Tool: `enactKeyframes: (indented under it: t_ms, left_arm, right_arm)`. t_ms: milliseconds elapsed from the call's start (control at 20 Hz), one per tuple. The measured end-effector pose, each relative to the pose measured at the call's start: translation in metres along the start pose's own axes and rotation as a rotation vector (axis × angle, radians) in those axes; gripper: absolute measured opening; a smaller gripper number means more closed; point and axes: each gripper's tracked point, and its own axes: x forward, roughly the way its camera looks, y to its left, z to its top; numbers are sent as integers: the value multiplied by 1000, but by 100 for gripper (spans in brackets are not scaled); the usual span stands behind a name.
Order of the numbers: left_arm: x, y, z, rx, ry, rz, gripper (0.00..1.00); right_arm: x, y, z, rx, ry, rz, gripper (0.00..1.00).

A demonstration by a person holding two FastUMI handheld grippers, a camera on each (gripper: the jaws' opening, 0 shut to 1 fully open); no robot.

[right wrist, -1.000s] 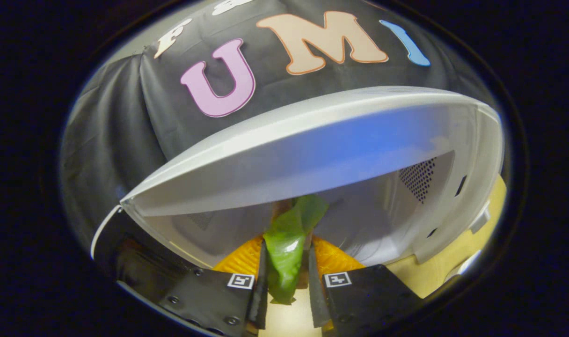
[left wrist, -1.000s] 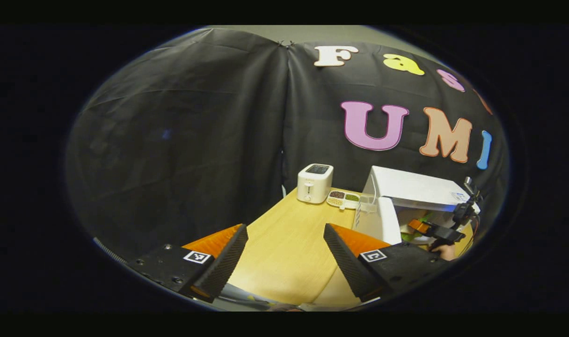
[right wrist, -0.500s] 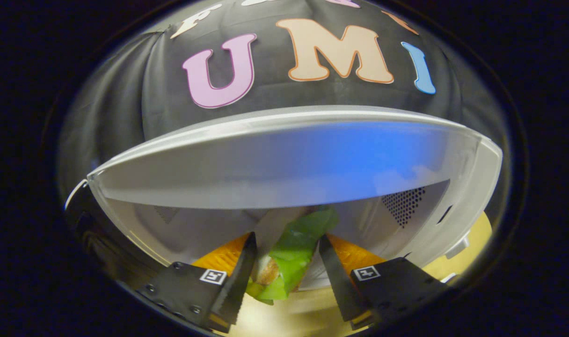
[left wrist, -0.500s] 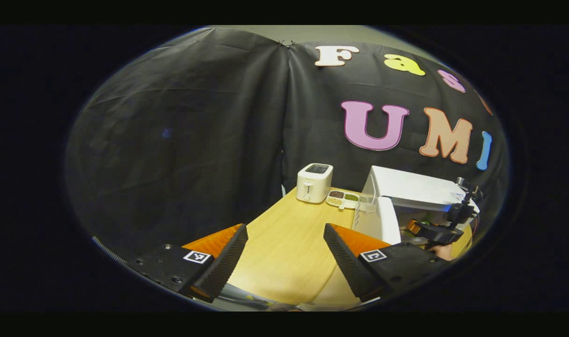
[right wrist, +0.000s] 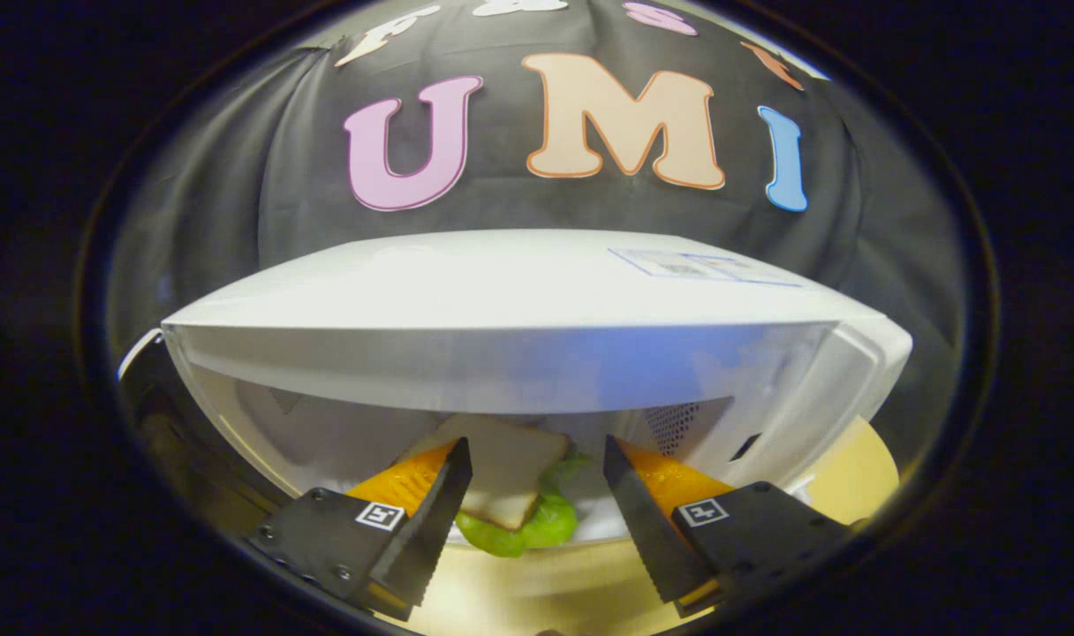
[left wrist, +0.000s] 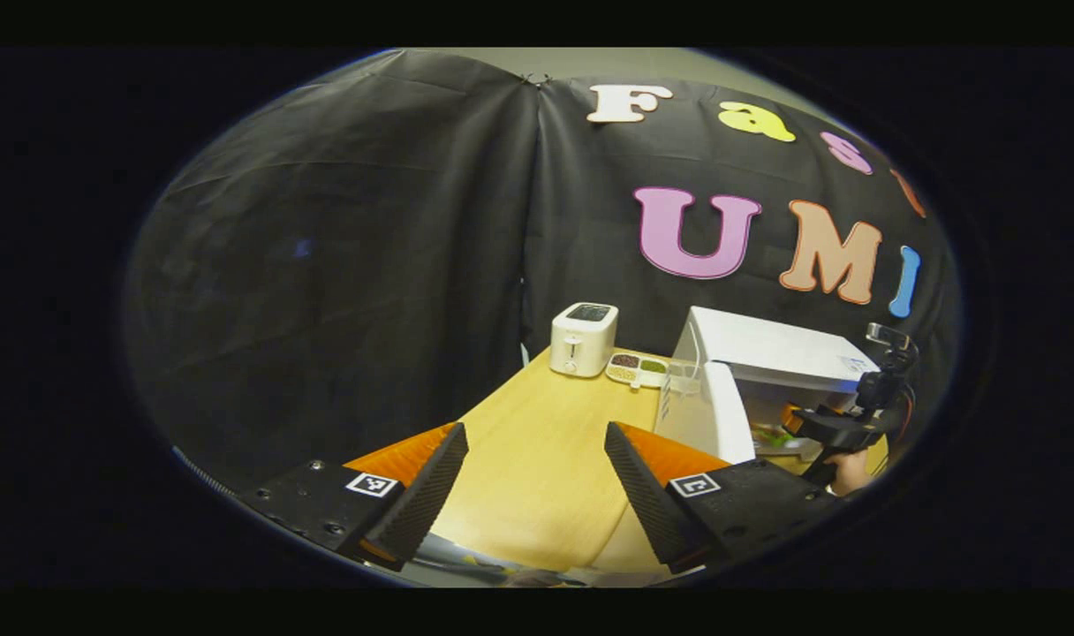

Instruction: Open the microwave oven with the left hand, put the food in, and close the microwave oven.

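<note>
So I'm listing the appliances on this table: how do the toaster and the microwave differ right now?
The toaster is small, upright and cream-coloured, with slots on top; the microwave is a much larger white box. The toaster stands untouched at the table's far edge; the microwave's door hangs open, with a sandwich inside. Both sit on the table.

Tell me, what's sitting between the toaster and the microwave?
In the left gripper view, a small divided dish of dark and green bits sits on the wooden table, between the toaster and the microwave.
</note>
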Motion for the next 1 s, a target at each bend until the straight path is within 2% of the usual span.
enactKeyframes:
  t_ms: [150,250,350,450,500,550,600,650,700,750,800,1000]
  left_arm:
    - [-3,-9,-11,26,23,-65,96]
    - [-5,-18,-20,34,45,-130,89]
    - [-8,-28,-34,54,85,-196,89]
    - [-11,-34,-43,111,108,-243,74]
    - [-11,-36,-49,137,114,-266,60]
    - [-12,-37,-52,156,122,-287,47]
    - [-12,-38,-58,169,135,-310,24]
    - [-12,-37,-61,178,146,-322,18]
    - [-15,-36,-65,182,156,-339,5]
    - [-16,-41,-69,187,165,-378,0]
    - [-18,-43,-73,195,170,-400,1]
    - [-25,-49,-85,214,192,-486,0]
  right_arm:
    - [-21,3,3,-22,-12,9,92]
    - [-38,10,1,-19,0,29,96]
    - [-57,15,0,-19,1,45,96]
    - [-76,17,0,-20,-5,51,96]
    - [-85,16,-1,-16,-8,51,99]
    - [-95,15,-1,-8,-11,45,96]
    - [-104,13,0,1,-14,39,96]
    - [-114,10,-1,9,-15,29,93]
    - [-124,4,-1,16,-15,13,92]
    - [-134,-2,0,23,-21,-4,96]
    - [-144,-9,2,28,-27,-24,92]
    - [-188,-42,12,44,-61,-118,96]
